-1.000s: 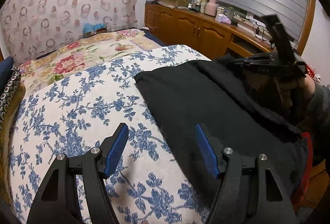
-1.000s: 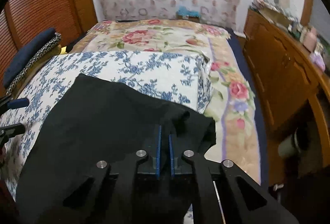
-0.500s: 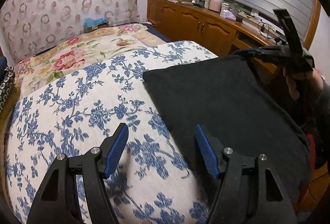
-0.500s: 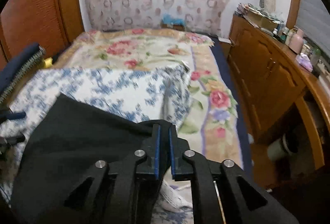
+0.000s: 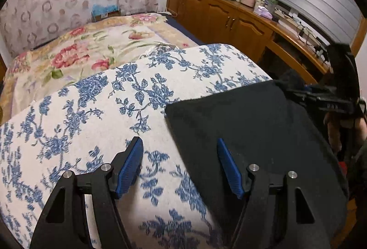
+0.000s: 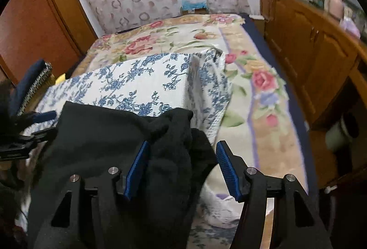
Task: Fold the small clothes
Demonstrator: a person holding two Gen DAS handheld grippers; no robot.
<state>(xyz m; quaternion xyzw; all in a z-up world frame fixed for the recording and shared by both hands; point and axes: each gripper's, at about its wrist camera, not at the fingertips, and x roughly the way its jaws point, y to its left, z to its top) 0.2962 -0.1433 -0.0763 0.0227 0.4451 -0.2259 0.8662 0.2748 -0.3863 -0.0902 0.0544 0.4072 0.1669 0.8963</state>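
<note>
1. The black cloth (image 5: 247,125) lies spread on a blue-flowered quilt (image 5: 96,111) at the near end of the bed (image 5: 96,51). In the left wrist view its near corner comes to a clean straight edge on the quilt.
2. Left tongs (image 5: 180,166): jaws apart, nothing between the blue pads (image 5: 129,166) but the cloth's edge and bare quilt below. One pad hangs over the quilt, the other over the cloth; whether either touches the fabric cannot be told.
3. Right tongs (image 6: 182,170): the jaws have just been opening and now stand apart. A bunched fold of the cloth (image 6: 128,134) sits between them – it leans against the left-hand pad (image 6: 137,168), while the other pad is clear of it, so the cloth is not clamped.
4. Seen from the left wrist, the right tongs (image 5: 325,100) are at the far right edge of the cloth, with part of a hand (image 5: 337,132) behind them (dark and blurred there, so little more can be told).
5. Seen from the right wrist, the left tongs (image 6: 43,123) show at the cloth's left edge – blue tips over the quilt.
6. Beyond the quilt the bed carries a rose-patterned blanket (image 6: 183,35). A wooden cabinet (image 5: 229,17) runs along the bed's right side, its top crowded with small items.
</note>
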